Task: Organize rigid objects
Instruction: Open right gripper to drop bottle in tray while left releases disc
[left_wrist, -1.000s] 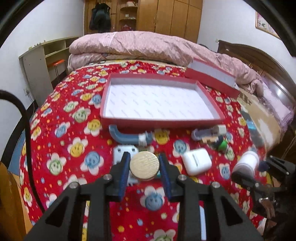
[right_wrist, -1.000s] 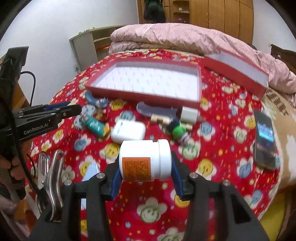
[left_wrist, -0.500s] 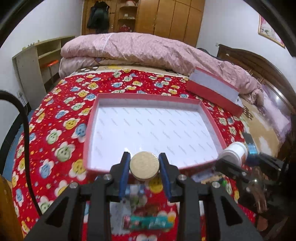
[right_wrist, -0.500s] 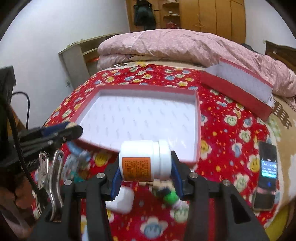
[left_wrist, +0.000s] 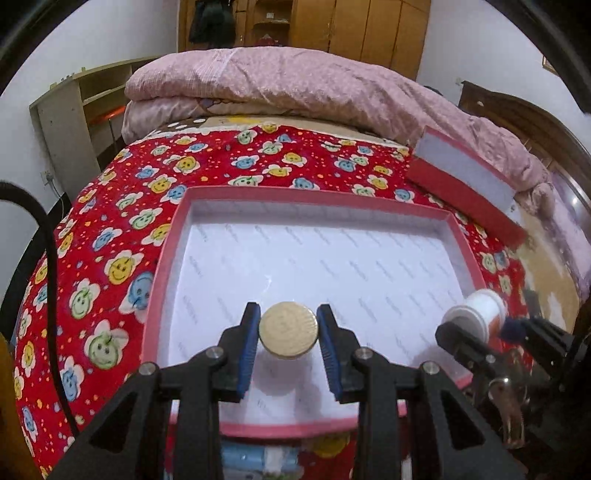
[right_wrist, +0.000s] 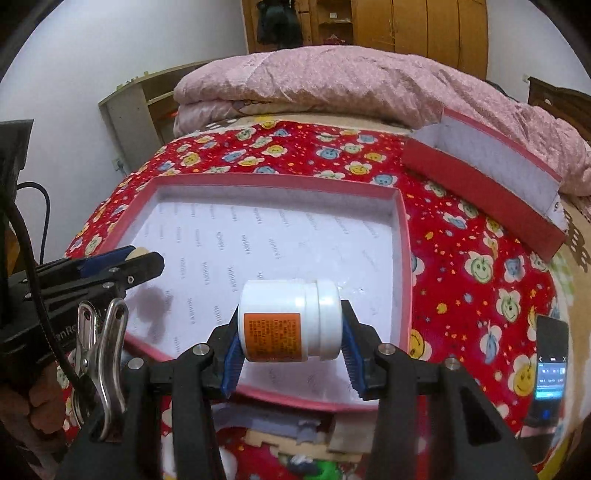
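My left gripper (left_wrist: 288, 332) is shut on a round pale-gold wooden disc (left_wrist: 288, 329), held above the near half of the shallow red box (left_wrist: 463, 242) with a white printed lining. My right gripper (right_wrist: 290, 325) is shut on a white jar (right_wrist: 288, 319) with an orange label, lying sideways between the blue pads over the box's (right_wrist: 404, 229) near right part. The jar (left_wrist: 480, 310) and right gripper show at the right of the left wrist view; the left gripper (right_wrist: 122, 258) shows at the left of the right wrist view. Nothing lies inside the box.
The box's red lid (right_wrist: 480, 177) leans at the back right against a folded pink quilt (right_wrist: 332, 81). A phone (right_wrist: 550, 373) lies on the flowered red bedspread at the right. Small objects (right_wrist: 295, 435) lie just before the box's near rim. A shelf unit (left_wrist: 70, 114) stands at the left wall.
Both grippers have moved forward from over the scattered objects to over the red box, each keeping its hold; the loose objects have slid below the box's near rim in both views.
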